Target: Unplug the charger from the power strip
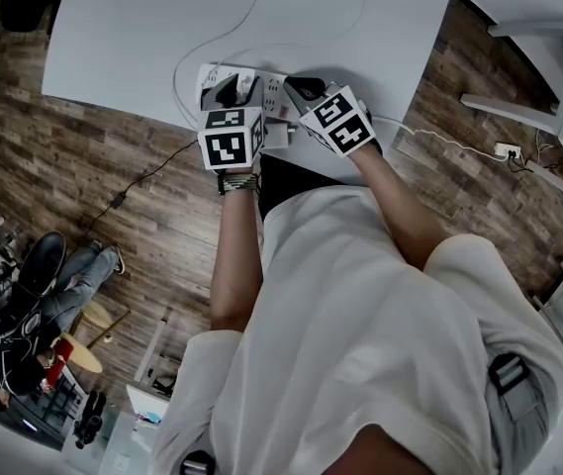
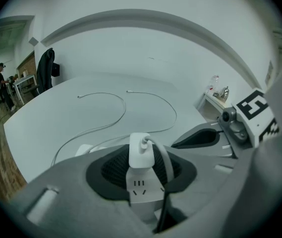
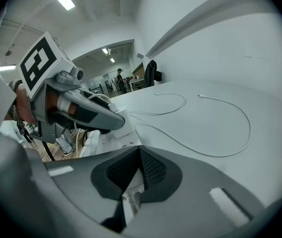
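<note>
Two-handed setup. The left gripper (image 1: pixel 227 95) comes down at a slant over the power strip (image 1: pixel 261 85), which lies on the white table (image 1: pixel 142 28) near its front edge. Its jaws sit one on each side of the charger (image 2: pixel 141 151), pads against its flanks, so it looks clenched on the charger body, not the lead. That makes sense: pulling on the block spares the thin lead (image 2: pixel 163 150).

The right gripper (image 1: pixel 301 89) is just beside it at the strip's right end. Its jaws are nearly together, pinching a thin white part there. That's prob. the strip's end where its own cord (image 1: pixel 439 137) leaves toward the wall socket, tho the exact contact is hard to make out. Likely reason: w/o a hold-down the light strip would lift w/ the charger instead of letting go.

Charger: a small white block seated in a socket, standing up off the strip's face. Its long axis runs perpendicular to that face, so approx. upright. The lead plugs into its top face and arcs over to one side. The prongs aren't visible, so it looks fully seated and the pull isn't done yet.

Strip: its long axis runs left-right in the head view, along the table edge. An empty socket shows on the near side of the charger in the left gripper view. Best pull is straight along the charger's axis, away from the strip face, no twisting.
</note>
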The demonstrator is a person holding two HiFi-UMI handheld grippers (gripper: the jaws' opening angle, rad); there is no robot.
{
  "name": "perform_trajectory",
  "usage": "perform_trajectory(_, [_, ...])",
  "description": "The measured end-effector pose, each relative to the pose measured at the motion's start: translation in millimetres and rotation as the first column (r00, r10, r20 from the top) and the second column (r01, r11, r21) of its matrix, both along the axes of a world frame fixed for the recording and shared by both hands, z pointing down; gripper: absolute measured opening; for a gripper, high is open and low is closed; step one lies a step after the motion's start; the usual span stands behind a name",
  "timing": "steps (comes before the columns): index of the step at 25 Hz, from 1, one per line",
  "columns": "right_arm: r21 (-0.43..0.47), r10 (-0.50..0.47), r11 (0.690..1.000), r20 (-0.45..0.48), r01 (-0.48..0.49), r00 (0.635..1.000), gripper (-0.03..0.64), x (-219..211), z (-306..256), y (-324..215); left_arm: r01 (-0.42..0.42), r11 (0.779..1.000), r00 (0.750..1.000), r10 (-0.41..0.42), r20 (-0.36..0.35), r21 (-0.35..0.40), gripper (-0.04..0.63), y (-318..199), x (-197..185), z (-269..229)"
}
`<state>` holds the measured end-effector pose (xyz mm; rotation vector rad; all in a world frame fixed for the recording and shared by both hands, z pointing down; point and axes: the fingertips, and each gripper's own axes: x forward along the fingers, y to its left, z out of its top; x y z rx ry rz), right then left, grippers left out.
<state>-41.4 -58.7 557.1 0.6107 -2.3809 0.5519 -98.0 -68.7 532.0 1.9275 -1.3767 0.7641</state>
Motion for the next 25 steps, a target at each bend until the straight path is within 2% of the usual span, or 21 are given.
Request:
perform_trajectory(4, [0.003, -0.003, 1.0, -0.003, 0.003, 1.0, 0.002, 0.1, 1.3, 0.3, -0.017, 1.0, 0.999, 0.017, 0.029, 0.005, 0.141, 1.3, 0.8, 1.1])
perform_trajectory(9, [0.005, -0.004, 1.0, -0.007, 0.004, 1.0, 0.002, -0.6, 1.0, -0.7, -0.068, 0.998, 0.99, 0.067, 0.124, 0.008, 0.14, 1.1, 2.7, 0.2])
perform_trajectory(12, [0.005, -0.005, 1.0, -0.01, 0.005, 1.0, 0.003, -1.3, 1.5, -0.5, -0.092, 0.996, 0.984, 0.089, 0.155, 0.011, 0.14, 0.1, 3.7, 0.7])
perform_trajectory(15, [0.005, -0.004, 1.0, -0.007, 0.004, 1.0, 0.003, -0.8, 1.7, -0.7, -0.086, 0.996, 0.987, 0.082, 0.14, 0.018, 0.14, -1.9, 5.0, -1.5])
perform_trajectory(19, [0.008, -0.004, 1.0, -0.005, 0.004, 1.0, 0.002, 0.0, 1.2, 0.2, -0.029, 1.0, 0.998, 0.029, 0.053, 0.001, 0.14, 1.5, 1.4, -1.7])
perform_trajectory(25, [0.007, -0.004, 1.0, -0.007, 0.004, 1.0, 0.003, -0.9, 1.5, 0.1, -0.036, 0.999, 0.998, 0.035, 0.057, 0.004, 0.14, 1.7, 0.7, -2.1])
